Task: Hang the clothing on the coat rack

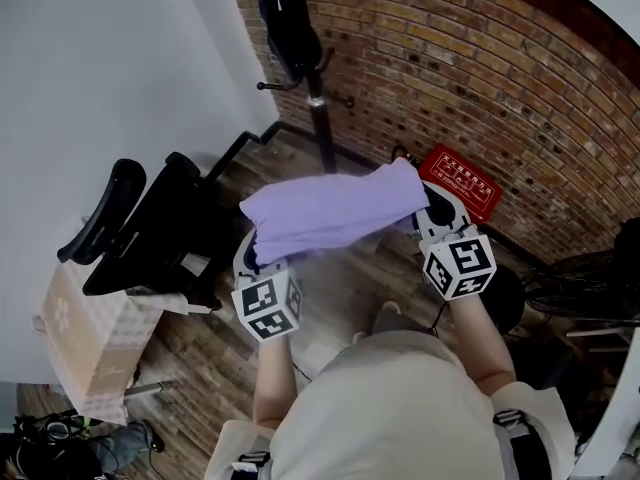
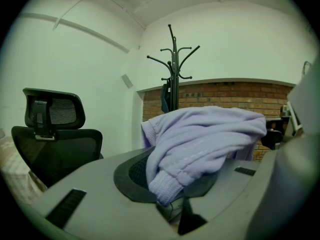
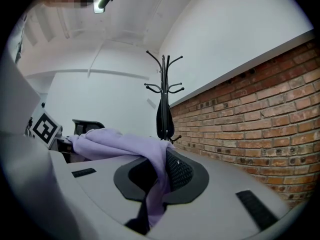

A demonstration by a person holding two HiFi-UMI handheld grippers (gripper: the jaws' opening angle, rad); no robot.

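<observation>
Lavender knit sweater (image 1: 330,213) hangs stretched between both: left hand-held gripper (image 1: 256,250) clamped on its ribbed cuff, right hand-held gripper (image 1: 432,214) pinching its edge. Black metal coat rack (image 1: 322,128) stands ahead.

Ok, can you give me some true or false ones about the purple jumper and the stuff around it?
1. The left gripper and the right gripper are both shut on the purple jumper. True.
2. The jumper already hangs on the coat rack. False: it is stretched between the grippers, short of the rack.
3. A black chair stands at the left. True.
4. The wall at the right is blue. False: it is red brick.
5. The coat rack is bare. False: a dark thing hangs on it.
</observation>
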